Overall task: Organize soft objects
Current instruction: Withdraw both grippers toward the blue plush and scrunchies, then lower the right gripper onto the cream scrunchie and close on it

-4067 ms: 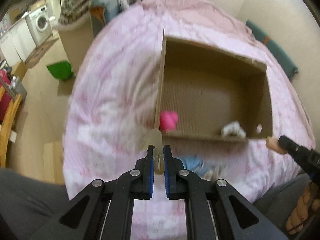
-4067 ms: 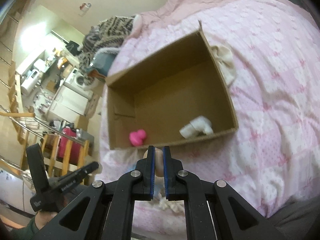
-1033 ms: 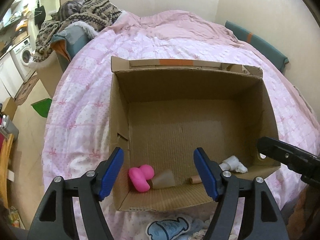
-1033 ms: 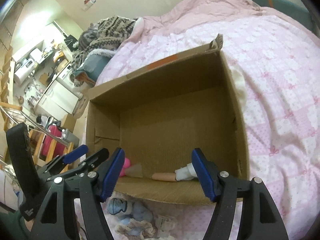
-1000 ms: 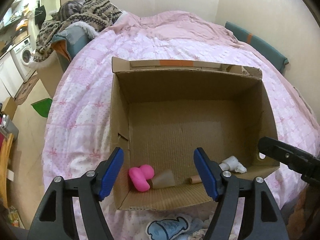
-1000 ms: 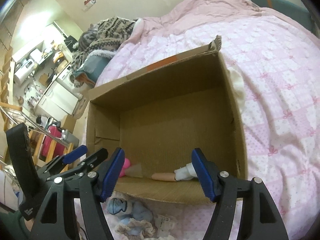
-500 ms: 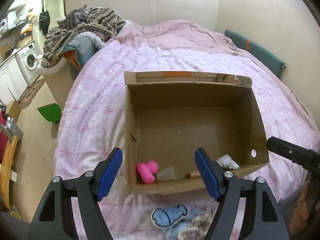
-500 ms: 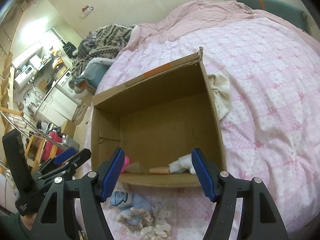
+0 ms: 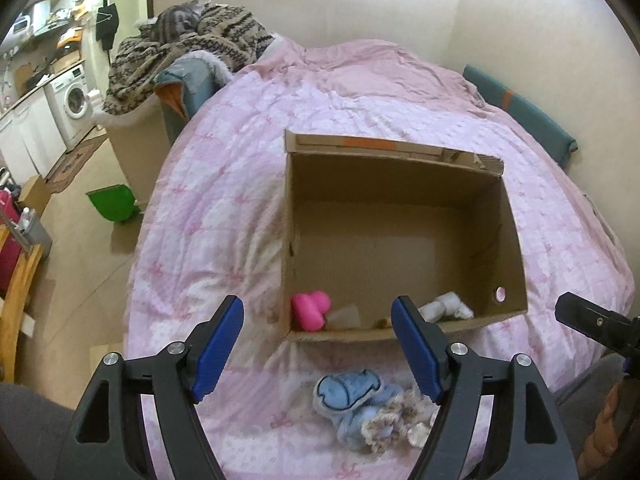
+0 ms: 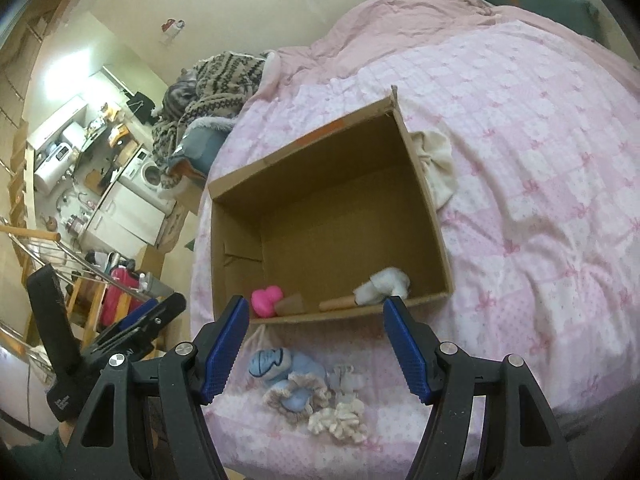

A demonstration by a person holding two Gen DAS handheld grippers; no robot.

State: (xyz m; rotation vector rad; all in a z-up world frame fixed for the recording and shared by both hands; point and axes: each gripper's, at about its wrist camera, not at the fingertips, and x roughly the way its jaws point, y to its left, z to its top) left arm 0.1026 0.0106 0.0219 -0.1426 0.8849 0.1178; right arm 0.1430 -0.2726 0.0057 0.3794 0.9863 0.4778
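Both grippers have pulled back and up from the cardboard box, which now looks smaller in my views.
I see the left gripper and right gripper spread wide, empty; pink toy lies in the box's near corner, blue plush on the bedspread just outside.

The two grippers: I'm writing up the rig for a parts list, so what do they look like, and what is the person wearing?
Both the left gripper and the right gripper are black plastic clamp-style frames with silver rivets and two blue ribbed pads. The left gripper's handle bears small white lettering, too small to read. No cables show. Grey cloth appears at the frame edges.
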